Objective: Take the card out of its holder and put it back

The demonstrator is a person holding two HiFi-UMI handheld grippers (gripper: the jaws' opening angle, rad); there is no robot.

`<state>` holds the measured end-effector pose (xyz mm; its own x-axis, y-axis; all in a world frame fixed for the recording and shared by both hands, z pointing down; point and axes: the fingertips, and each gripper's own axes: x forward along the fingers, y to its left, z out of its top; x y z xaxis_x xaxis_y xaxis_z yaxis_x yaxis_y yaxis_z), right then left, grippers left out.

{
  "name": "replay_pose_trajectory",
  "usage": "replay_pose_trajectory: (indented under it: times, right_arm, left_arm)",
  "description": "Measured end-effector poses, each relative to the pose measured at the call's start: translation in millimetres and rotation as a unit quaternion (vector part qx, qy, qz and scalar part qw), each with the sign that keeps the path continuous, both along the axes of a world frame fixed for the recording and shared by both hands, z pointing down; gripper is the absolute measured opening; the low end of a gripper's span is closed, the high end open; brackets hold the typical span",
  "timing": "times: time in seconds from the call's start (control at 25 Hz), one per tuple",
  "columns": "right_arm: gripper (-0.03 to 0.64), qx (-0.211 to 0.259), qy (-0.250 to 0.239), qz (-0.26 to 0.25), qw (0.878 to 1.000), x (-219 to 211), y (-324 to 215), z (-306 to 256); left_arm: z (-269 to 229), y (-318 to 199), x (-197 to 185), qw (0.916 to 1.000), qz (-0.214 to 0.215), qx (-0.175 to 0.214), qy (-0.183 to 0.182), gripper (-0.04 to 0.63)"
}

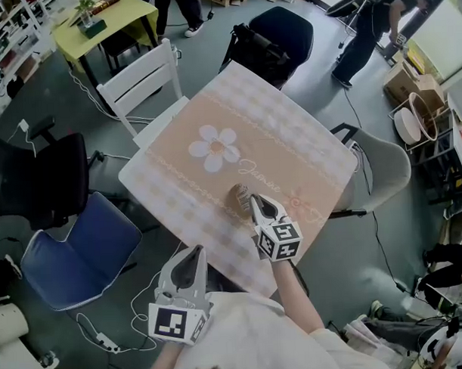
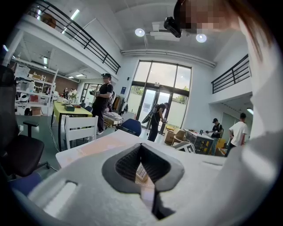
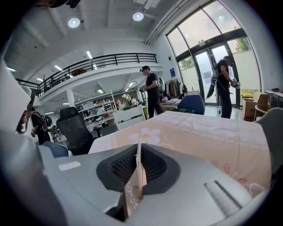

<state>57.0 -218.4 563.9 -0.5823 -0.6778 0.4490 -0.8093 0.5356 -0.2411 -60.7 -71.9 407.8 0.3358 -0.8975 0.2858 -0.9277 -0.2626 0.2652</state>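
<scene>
Card (image 3: 134,193) | pinched edge-on in right gripper (image 1: 255,205) | holder (image 1: 238,196) on table (image 1: 278,114)

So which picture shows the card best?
The right gripper view. There the card stands edge-on, pinched in the right gripper. The head view shows it only as a small brown shape at that gripper's tip. The left gripper view catches just a tiny far-off sliver on the table, which may be it.

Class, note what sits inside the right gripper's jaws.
A thin card, seen edge-on, is pinched by the right gripper. The jaws cover its faces and lower end, so any print stays unseen.
</scene>
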Motion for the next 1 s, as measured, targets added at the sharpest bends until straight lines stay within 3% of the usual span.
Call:
replay_pose_trajectory:
  times: [1.0]
  right_arm:
    - [0.015,0.091,-0.037,0.037,0.994,20.0,8.0,-97.5]
  left_arm:
    - [-15.7,2.0,12.3,0.9983,0.043,0.039,0.01,0.0]
